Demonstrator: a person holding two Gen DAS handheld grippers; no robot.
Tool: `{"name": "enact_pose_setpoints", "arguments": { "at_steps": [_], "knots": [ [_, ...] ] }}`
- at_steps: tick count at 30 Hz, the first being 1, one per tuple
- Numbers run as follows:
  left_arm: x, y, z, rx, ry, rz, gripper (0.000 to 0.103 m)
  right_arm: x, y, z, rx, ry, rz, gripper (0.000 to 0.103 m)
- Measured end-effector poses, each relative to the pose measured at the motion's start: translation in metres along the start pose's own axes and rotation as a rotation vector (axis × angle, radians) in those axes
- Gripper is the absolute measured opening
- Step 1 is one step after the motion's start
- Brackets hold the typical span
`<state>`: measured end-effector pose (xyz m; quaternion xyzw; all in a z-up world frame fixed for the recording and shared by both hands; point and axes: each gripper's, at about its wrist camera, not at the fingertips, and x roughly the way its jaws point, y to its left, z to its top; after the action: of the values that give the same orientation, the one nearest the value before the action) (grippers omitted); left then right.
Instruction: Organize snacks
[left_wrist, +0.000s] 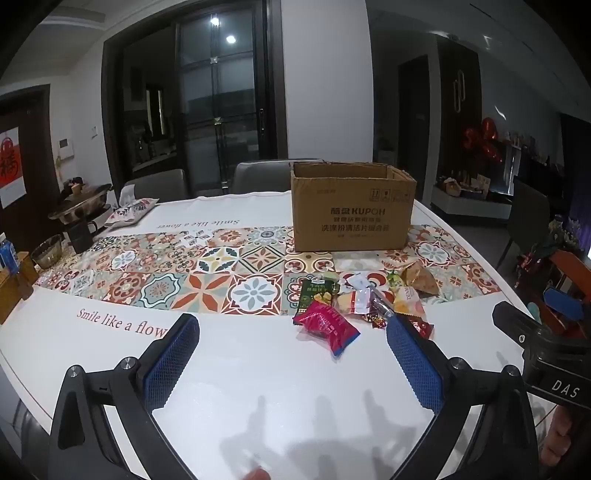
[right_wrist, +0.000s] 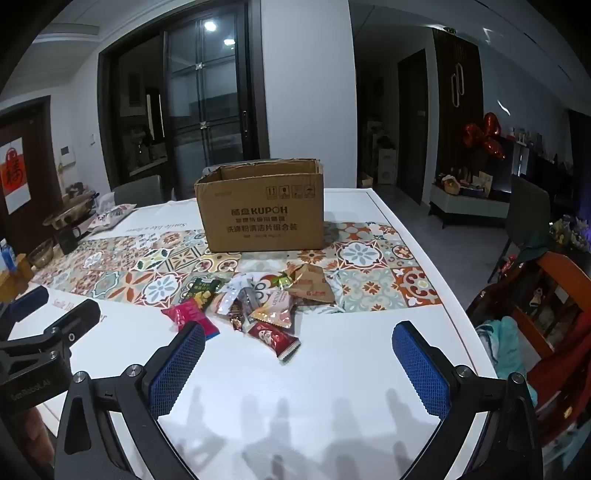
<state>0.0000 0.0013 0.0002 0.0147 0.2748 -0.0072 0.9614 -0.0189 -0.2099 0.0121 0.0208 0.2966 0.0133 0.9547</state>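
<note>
A pile of snack packets (left_wrist: 364, 301) lies on the table in front of an open cardboard box (left_wrist: 352, 208); the pile (right_wrist: 255, 299) and the box (right_wrist: 262, 208) also show in the right wrist view. A pink packet (left_wrist: 327, 325) lies nearest the left gripper. A red packet (right_wrist: 275, 338) lies nearest the right gripper. My left gripper (left_wrist: 291, 334) is open and empty above the white tabletop, short of the pile. My right gripper (right_wrist: 299, 341) is open and empty, just short of the red packet.
A patterned runner (left_wrist: 184, 273) crosses the white table (left_wrist: 258, 369). A pot (left_wrist: 79, 206), a dark mug (left_wrist: 81, 236), a glass bowl (left_wrist: 46, 251) and a printed pouch (left_wrist: 131, 210) stand at the far left. Grey chairs (left_wrist: 258, 177) stand behind; an orange chair (right_wrist: 546, 295) is at right.
</note>
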Motion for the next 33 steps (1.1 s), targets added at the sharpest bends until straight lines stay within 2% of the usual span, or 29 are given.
{"name": "enact_pose_setpoints", "arguments": {
  "at_steps": [33],
  "knots": [
    [-0.0067,-0.0024,-0.0004,0.008,-0.027,-0.001,0.103,-0.0018,0.0009,0.0004,-0.002,-0.001,0.006,0.103]
  ]
}}
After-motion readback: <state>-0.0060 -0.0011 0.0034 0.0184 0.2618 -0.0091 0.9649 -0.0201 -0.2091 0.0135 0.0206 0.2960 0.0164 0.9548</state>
